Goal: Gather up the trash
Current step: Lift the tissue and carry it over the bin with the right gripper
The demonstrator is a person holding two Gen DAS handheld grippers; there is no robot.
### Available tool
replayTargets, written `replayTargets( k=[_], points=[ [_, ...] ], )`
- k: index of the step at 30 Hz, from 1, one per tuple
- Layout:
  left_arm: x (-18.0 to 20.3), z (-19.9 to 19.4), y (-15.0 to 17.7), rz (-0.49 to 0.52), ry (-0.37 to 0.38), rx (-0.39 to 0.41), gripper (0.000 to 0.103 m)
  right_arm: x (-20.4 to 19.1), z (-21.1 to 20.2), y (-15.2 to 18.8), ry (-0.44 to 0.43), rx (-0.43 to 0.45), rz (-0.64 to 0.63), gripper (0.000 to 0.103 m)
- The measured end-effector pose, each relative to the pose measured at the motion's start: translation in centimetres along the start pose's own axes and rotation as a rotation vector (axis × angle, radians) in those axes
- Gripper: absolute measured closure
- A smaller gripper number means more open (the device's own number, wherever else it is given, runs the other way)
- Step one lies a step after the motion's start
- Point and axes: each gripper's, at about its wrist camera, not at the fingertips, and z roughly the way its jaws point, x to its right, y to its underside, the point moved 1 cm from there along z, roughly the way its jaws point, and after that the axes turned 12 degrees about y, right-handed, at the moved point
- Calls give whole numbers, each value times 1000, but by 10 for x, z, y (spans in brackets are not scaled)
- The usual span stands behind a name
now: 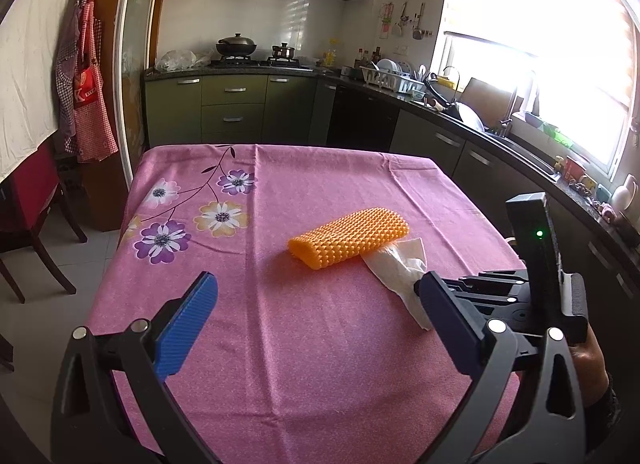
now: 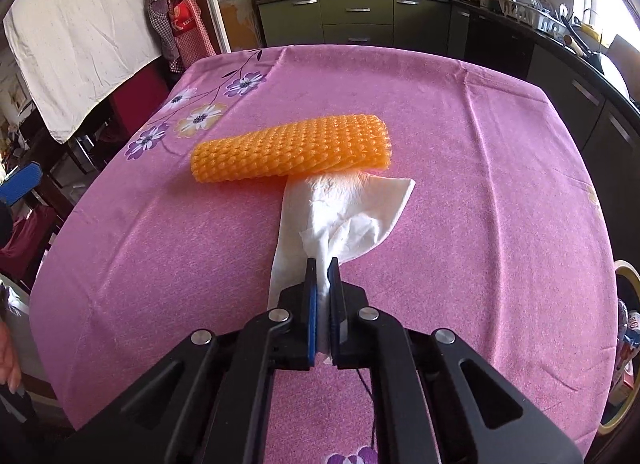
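I have the right gripper (image 2: 323,264) pinched tight on the near end of the white tissue (image 2: 340,216), its two blue pads pressed together with the paper bunched between them. The tissue lies on the pink flowered tablecloth of the table (image 2: 480,144), right of centre, and its far end runs under the right end of the orange foam net sleeve (image 2: 292,148), which lies across the middle of the table.

The left gripper (image 1: 316,304) hovers over the near left part of the table, jaws spread wide and holding nothing.

I judge the tissue to be almost weightless, limp and easy to tear. Where I hold it now, on the twisted, bunched part, seems the best place, since a single flat layer would likely rip. Because the sleeve rests on the far end, I expect a slight drag when I draw the tissue out, and the sleeve may shift or roll with it.

The sleeve looks light, springy and hollow, with an open end facing near left. It should squash readily, so I would take it across its middle or by the rim of that open end, and close firmly, since soft foam can slip from a loose hold.

I see no bin in either view.
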Motion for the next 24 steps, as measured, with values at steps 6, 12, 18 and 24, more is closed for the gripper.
replayTargets(
  k=[6, 12, 18, 24],
  points=[
    [3, 2, -1, 12, 7, -2, 7, 18, -36, 11, -27, 34, 31, 98],
    [12, 6, -3, 35, 23, -8, 7, 64, -75, 28, 2, 63, 109, 97],
    [23, 9, -4, 60, 37, -13, 7, 143, -97, 55, 133, 52, 249, 97],
    [30, 12, -5, 72, 42, -17, 7, 249, -97, 90, 331, 1, 433, 97]
  ],
)
